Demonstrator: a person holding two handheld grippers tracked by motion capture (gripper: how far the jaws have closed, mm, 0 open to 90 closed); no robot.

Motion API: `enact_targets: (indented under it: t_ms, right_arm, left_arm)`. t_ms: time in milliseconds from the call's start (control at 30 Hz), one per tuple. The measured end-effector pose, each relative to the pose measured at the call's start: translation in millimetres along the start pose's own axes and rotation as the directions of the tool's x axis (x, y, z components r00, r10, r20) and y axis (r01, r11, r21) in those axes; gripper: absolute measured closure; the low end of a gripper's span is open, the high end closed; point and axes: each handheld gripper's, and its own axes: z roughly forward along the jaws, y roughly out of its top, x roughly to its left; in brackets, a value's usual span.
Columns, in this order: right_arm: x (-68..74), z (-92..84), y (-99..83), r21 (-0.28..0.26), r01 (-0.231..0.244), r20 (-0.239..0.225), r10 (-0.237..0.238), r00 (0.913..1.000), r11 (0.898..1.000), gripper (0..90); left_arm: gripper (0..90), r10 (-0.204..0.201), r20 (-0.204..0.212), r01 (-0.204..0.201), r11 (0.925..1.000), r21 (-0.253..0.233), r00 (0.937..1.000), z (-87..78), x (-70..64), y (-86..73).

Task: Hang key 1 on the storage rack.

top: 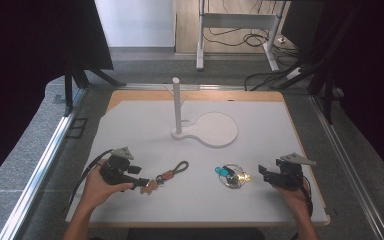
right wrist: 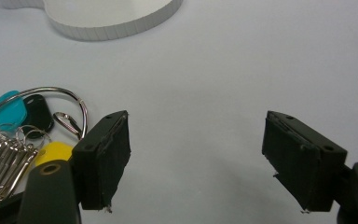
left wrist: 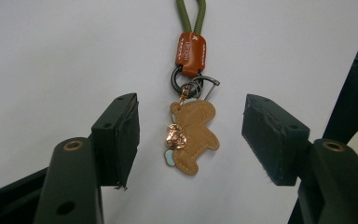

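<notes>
Broad white bench [top: 260,200] at the centre of the high view, with a grey floor around it. Toward the far side, a white stand [top: 204,128]: a round flat base with an upright post rising from its left end.

Near the front left, left hand-held gripper [top: 143,182], held in a hand [top: 96,189], jaws wide apart and empty. Between those jaws in the left gripper view, flat on the bench and touching neither pad: a keychain [left wrist: 191,88] with a tan leather animal charm [left wrist: 195,135], a small copper trinket on it, dark metal rings and clip, an orange-brown leather tab and a green cord loop running away from the camera.

Near the front right, right hand-held gripper [top: 262,172], likewise spread open and gripping nothing, bare bench between its pads. Just beside its left jaw in the right gripper view, a key bunch [right wrist: 23,135]: large silver ring, teal, black and yellow tags, a fan of silver keys.

In the high view, keychain and key bunch well apart, both in front of the stand.
</notes>
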Motion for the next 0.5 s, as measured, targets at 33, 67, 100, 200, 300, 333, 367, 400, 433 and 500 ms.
enact_targets:
  t_ms: [33,67,100,200,300,333,367,400,433,500]
  right_arm:
    - [0.0,0.0,0.0,0.000,0.000,0.000,0.000,1.0000,1.000,23.5]
    - [-0.2,0.2,0.1,-0.001,0.002,-0.002,-0.002,1.0000,1.000,23.6]
    - [-0.6,0.3,-0.1,0.001,0.004,-0.008,-0.004,1.0000,1.000,23.9]
    - [-1.5,0.2,-1.9,0.004,0.006,-0.018,-0.006,0.9998,1.000,25.2]
    - [-3.0,-1.9,-3.0,0.002,0.007,-0.032,-0.007,0.9995,1.000,26.9]
    - [-3.3,-2.3,-3.1,-0.001,0.007,-0.032,-0.007,0.9994,1.000,27.2]
    - [-4.6,-3.5,-2.9,-0.004,0.008,-0.034,-0.008,0.9994,1.000,27.5]
    - [-4.6,-3.5,-2.9,-0.004,0.008,-0.034,-0.008,0.9994,1.000,27.5]
    - [-5.1,-4.1,-2.7,-0.005,0.008,-0.034,-0.008,0.9994,1.000,27.6]
    - [-6.7,-6.1,-2.0,-0.013,0.005,-0.032,-0.006,0.9995,1.000,28.2]
  left_arm:
    - [37.4,0.000,0.000,0.000,1.0000,0.000,1.0000,0.0,0.0,0.0]
    - [37.4,-0.003,-0.002,0.003,1.0000,-0.001,1.0000,-0.6,0.1,0.1]
    - [37.3,-0.007,-0.004,0.007,1.0000,-0.003,1.0000,-1.4,-0.2,0.2]
    - [37.3,-0.021,-0.013,0.021,0.9997,-0.010,0.9997,-4.1,-0.4,0.6]
    - [37.3,-0.027,-0.020,0.027,0.9995,-0.017,0.9994,-5.7,0.2,0.7]
    - [37.3,-0.030,-0.019,0.030,0.9993,-0.023,0.9994,-6.3,0.3,0.9]
    - [37.3,-0.032,-0.018,0.032,0.9991,-0.027,0.9993,-7.1,0.3,1.3]
    - [37.3,-0.032,-0.018,0.032,0.9991,-0.027,0.9993,-7.1,0.3,1.3]
    - [37.3,-0.031,-0.020,0.030,0.9993,-0.021,0.9993,-7.5,0.0,2.3]
    - [37.8,-0.018,-0.034,0.018,0.9998,-0.010,0.9993,-8.6,-3.3,5.4]
